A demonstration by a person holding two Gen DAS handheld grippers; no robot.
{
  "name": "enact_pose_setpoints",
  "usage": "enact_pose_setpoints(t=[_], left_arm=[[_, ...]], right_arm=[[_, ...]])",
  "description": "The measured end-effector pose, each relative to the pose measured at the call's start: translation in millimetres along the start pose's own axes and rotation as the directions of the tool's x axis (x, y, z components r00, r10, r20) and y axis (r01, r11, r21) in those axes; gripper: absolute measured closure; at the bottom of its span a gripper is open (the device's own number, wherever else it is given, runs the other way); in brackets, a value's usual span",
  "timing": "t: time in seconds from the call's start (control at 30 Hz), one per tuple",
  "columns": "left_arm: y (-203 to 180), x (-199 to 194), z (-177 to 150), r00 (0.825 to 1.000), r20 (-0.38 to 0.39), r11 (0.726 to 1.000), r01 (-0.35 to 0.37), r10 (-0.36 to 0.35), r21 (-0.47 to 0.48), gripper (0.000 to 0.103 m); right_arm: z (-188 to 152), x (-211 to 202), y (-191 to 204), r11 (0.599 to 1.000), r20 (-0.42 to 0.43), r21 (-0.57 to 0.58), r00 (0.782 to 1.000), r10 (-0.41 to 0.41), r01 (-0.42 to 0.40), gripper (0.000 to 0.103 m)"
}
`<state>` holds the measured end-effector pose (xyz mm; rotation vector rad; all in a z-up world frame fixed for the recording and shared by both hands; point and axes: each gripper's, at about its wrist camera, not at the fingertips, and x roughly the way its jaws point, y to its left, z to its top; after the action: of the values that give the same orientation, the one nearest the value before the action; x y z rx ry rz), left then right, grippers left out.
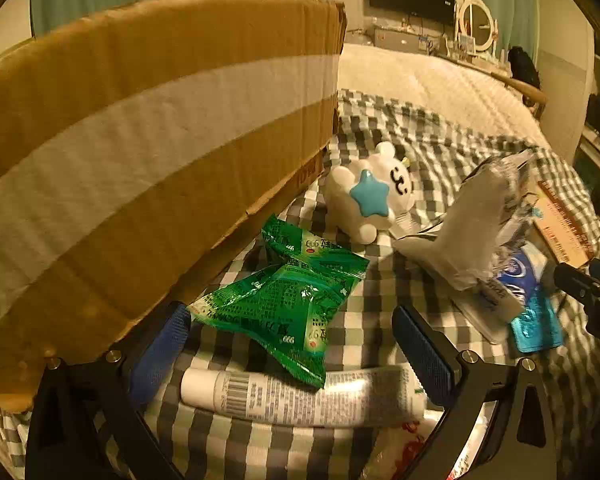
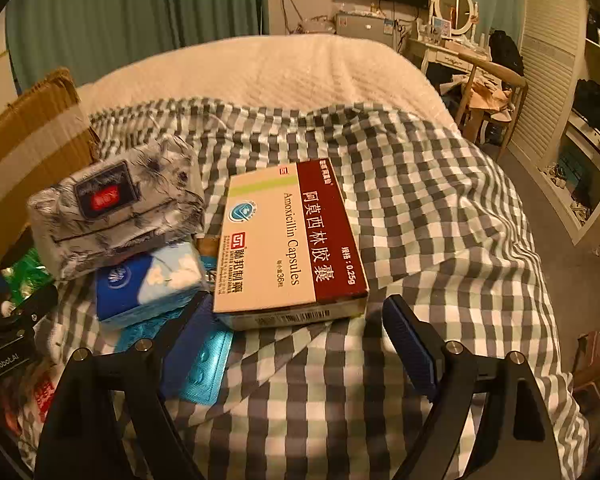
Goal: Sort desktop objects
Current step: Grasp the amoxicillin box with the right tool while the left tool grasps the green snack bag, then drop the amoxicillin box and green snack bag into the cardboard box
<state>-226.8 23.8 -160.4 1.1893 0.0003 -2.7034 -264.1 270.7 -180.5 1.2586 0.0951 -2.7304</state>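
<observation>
Blue ribbed pads (image 1: 424, 354) of the left gripper (image 1: 290, 350) stand spread, empty, straddling crinkly green sachets (image 1: 296, 300) lying over a smooth white tube (image 1: 300, 396) beside the cardboard box (image 1: 140, 152). Pinch the sachets' bunched middle; foil slips. Right gripper (image 2: 300, 340) also spread, empty, just short of a rigid amoxicillin carton (image 2: 288, 240) on rumpled checked cloth (image 2: 440, 240); soft tissue packs (image 2: 148, 284) left.

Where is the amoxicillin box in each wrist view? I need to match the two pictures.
Left wrist: the amoxicillin box lies at the far right edge, partly hidden behind the tissue packs.
Right wrist: the box is centre frame, flat on the checked cloth, just ahead of the open right gripper.
Shared landmark: the cardboard box, at the left in both.
</observation>
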Motion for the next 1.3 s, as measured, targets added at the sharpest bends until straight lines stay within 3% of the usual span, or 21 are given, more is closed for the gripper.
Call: enact_pose_setpoints(t=[0.1, 0.2, 0.27, 0.3, 0.33, 0.53, 0.8, 1.07, 1.23, 1.3], left_arm=[[-1, 4, 3, 1.0, -0.009, 1.0, 0.01, -0.01, 0.002, 0.0], [-4, 8, 3, 0.999, -0.013, 0.999, 0.04, -0.04, 0.023, 0.011], [-6, 8, 3, 0.998, -0.02, 0.997, 0.065, -0.064, 0.046, 0.037], [-7, 9, 6, 0.996, -0.025, 0.995, 0.088, -0.086, 0.057, 0.044], [-6, 9, 6, 0.995, -0.028, 0.994, 0.095, -0.094, 0.059, 0.051], [5, 3, 6, 0.993, -0.034, 0.993, 0.11, -0.109, 0.04, 0.07], [9, -34, 6, 0.983, 0.01, 0.983, 0.185, -0.185, 0.011, 0.07], [22, -93, 8, 0.965, 0.063, 0.967, 0.255, -0.254, -0.014, 0.07], [37, -147, 24, 0.936, 0.149, 0.947, 0.32, -0.318, 0.014, 0.07], [47, -163, 34, 0.924, 0.194, 0.942, 0.334, -0.33, 0.012, 0.07]], right_arm=[[4, 10, 1, 1.0, -0.01, 0.0, 1.0, 0.002, -0.002, 0.017], [6, 17, 3, 1.0, -0.012, -0.002, 1.0, 0.0, 0.0, 0.017], [7, 20, 4, 1.0, -0.013, -0.01, 1.0, -0.001, 0.001, 0.018], [7, 20, 5, 1.0, -0.014, -0.013, 1.0, -0.003, 0.003, 0.027], [7, 20, 5, 1.0, -0.015, -0.015, 1.0, -0.006, 0.005, 0.027], [7, 9, 9, 1.0, -0.003, -0.024, 1.0, -0.003, 0.003, 0.028], [6, -44, 8, 1.0, 0.07, -0.025, 0.998, -0.001, 0.002, 0.029], [1, -121, 8, 0.995, 0.166, 0.05, 0.983, 0.076, -0.086, 0.029], [-7, -165, 15, 0.971, 0.205, 0.11, 0.961, 0.187, -0.213, 0.029], [0, -181, 23, 0.971, 0.226, 0.09, 0.954, 0.197, -0.222, 0.029]])
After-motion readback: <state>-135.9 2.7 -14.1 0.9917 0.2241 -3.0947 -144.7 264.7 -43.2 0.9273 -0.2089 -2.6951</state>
